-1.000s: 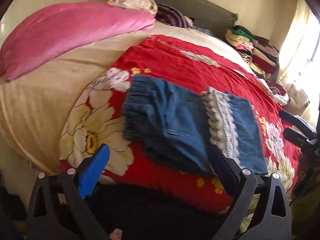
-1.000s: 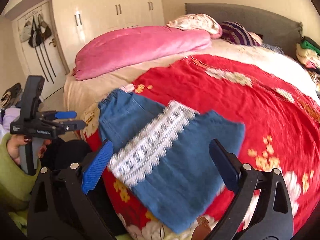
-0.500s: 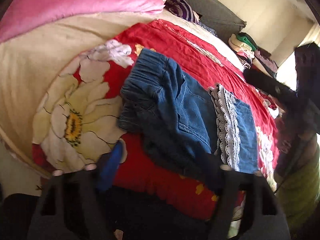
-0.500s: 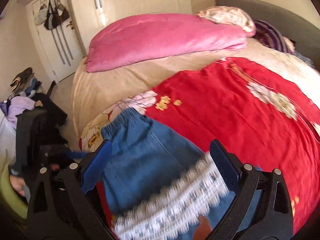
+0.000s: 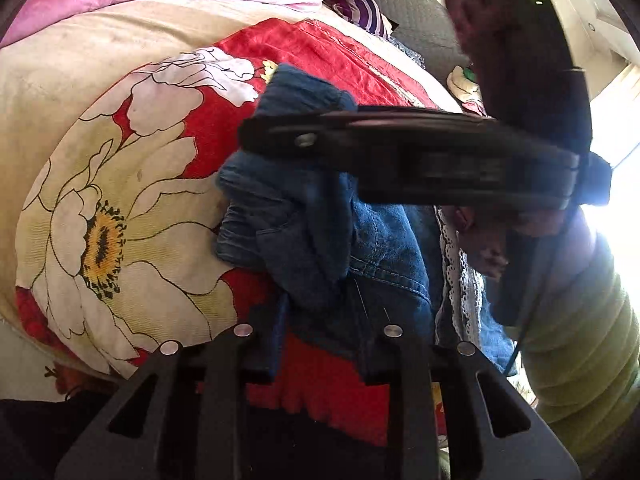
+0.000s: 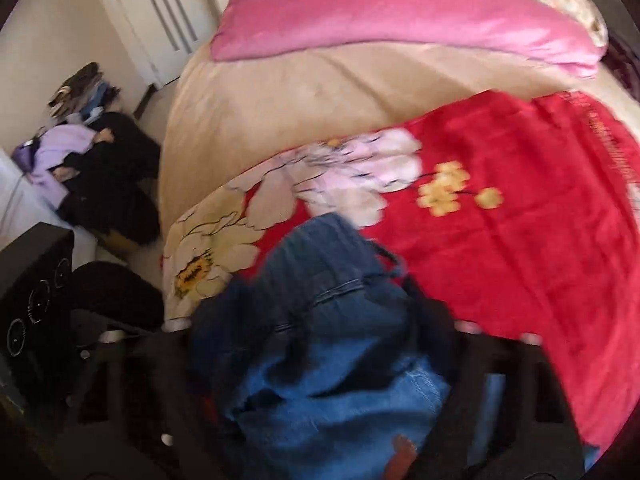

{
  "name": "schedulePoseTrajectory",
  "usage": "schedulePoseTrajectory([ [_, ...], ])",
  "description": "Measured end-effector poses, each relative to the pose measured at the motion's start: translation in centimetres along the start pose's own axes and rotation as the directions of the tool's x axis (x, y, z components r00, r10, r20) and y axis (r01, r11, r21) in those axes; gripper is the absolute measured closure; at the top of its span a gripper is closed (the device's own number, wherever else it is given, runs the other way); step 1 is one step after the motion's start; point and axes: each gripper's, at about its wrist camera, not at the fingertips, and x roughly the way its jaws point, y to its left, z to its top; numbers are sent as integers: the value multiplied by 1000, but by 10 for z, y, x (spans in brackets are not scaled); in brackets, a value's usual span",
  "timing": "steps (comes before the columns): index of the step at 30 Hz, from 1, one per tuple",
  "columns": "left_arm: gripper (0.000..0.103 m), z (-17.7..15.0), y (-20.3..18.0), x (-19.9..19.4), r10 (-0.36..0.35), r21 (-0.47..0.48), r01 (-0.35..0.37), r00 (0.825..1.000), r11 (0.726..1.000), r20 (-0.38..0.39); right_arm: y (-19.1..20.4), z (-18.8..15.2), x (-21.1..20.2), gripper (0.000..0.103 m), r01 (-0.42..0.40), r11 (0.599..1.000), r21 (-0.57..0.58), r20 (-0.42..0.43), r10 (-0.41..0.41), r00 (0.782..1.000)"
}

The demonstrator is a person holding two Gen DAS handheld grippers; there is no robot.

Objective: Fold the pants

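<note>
Pants (image 5: 320, 240) sit bunched on the red floral blanket (image 5: 168, 208) near the bed's foot edge — denim, crumpled at the waistband end, white lace trim (image 5: 456, 280) running along the side nearer the right arm. Left hand-held gripper (image 5: 320, 344): fingers set narrow, low at the near edge of the pants with denim between them; whether they actually pinch the cloth I cannot tell. Right hand-held gripper (image 5: 280, 136) crosses the left wrist view sideways above the pants, its tip over the waistband end; green sleeve (image 5: 580, 340) behind it. In the right wrist view the right hand-held gripper (image 6: 320, 320) is motion-blurred and buried under a heap of denim (image 6: 332, 360) — cloth covers the fingers, so grip state is unreadable, cannot tell. The pants rise in a mound right in front of that camera, the waistband end lying on the blanket beside the big cream flower (image 6: 216, 264). Pink duvet (image 6: 400, 8) lies across the far side of the bed on a beige sheet (image 6: 300, 100). Pile of clothes (image 6: 80, 152) on the floor by the white door.
</note>
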Motion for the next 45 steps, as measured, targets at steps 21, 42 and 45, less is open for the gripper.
schedulePoseTrajectory([
  [21, 23, 5, -49, -1, -163, 47, 161, 986, 986, 41, -45, -86, -154, 78, -99, 987, 128, 349, 48, 936],
  [42, 42, -57, -156, 46, -133, 427, 219, 966, 877, -221, -85, -205, -164, 50, 53, 904, 425, 272, -184, 945],
  [45, 42, -54, -153, 31, -164, 431, 239, 965, 870, -204, -87, -211, -144, 52, 121, 893, 434, 184, -219, 958],
])
